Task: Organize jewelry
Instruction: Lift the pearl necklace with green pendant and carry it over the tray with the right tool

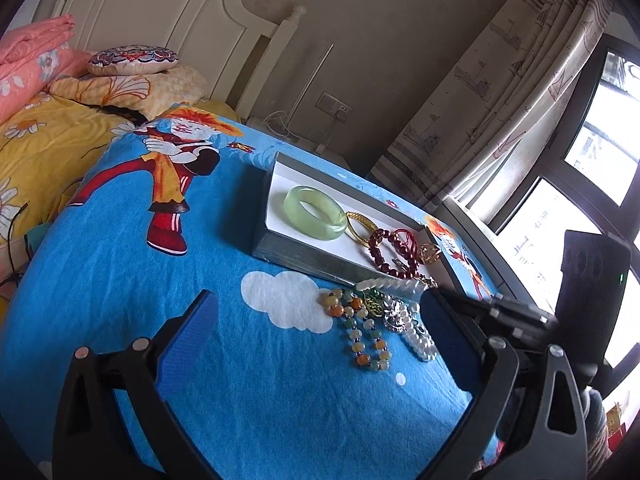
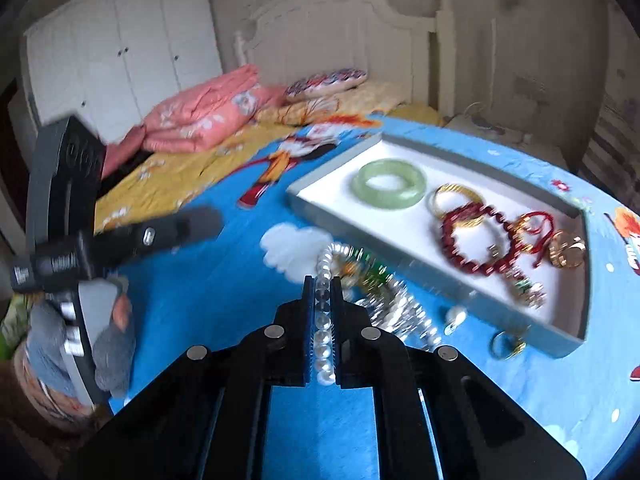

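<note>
- Now your right tool [image 2: 323, 280] is pinched shut on the pearl strand [image 2: 323, 320], whose round glossy beads run in a line between the two black fingers, low over the blue cartoon-print bedspread [image 2: 208, 280].
- Your left tool [image 1: 316, 312] hovers with its blue-padded fingers spread wide and nothing between them, tilted down toward the bed.
- From the left wrist view you see the pile on the bedspread sharply: a bracelet of mixed orange, green and cream beads [image 1: 366, 332], the pearl strand [image 1: 420, 340] beside it, and a silvery piece touching both.
- From the right wrist view, blurred, you see your gloved left hand [image 2: 100, 344] gripping its handle, and a small gold ring [image 2: 506, 346] lying on the bedspread just outside the tray.
- Inside the grey-walled, white-lined tray [image 1: 296, 256] lie a smooth translucent green bangle [image 1: 316, 212], a gold bangle [image 1: 360, 226] and a dark red bead bracelet [image 1: 390, 252], near one another.
</note>
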